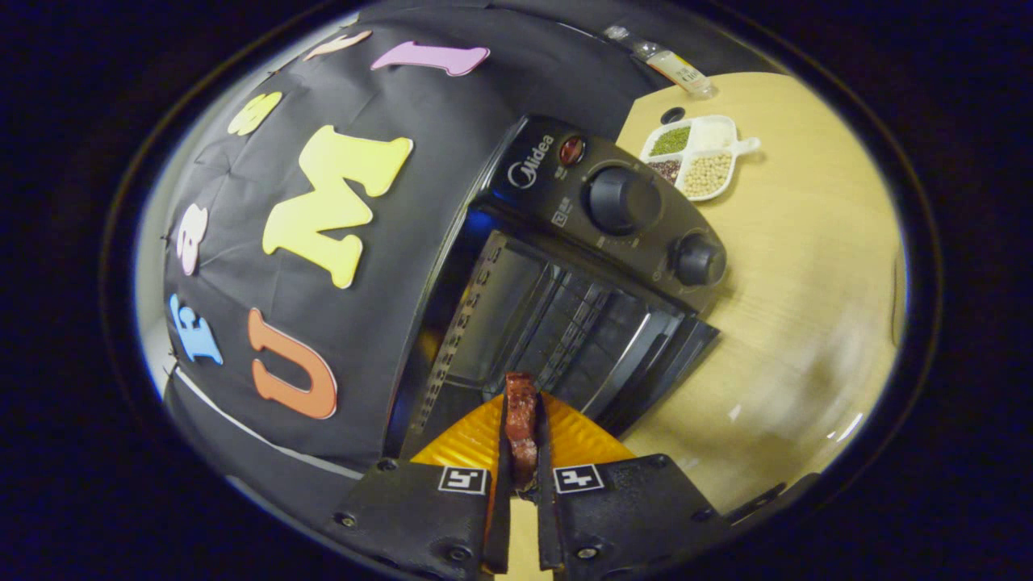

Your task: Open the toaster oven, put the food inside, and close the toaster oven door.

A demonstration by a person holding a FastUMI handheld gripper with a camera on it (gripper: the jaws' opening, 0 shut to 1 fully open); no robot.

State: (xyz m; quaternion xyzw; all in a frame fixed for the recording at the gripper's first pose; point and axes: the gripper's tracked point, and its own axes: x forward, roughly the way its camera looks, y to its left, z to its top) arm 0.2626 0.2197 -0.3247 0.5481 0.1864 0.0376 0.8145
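A black toaster oven stands on the wooden table, seen tilted, with two knobs on its control panel. Its door hangs open, and the dark cavity with a wire rack shows. My gripper is shut on a reddish-brown piece of food, which stands upright between both fingers. The food's tip is just ahead of the oven opening. An orange ribbed surface lies right behind the fingers.
A white divided dish with beans and grains sits on the table beyond the oven. A small bottle lies past it at the table's far edge. The black booth cloth stands close beside the oven.
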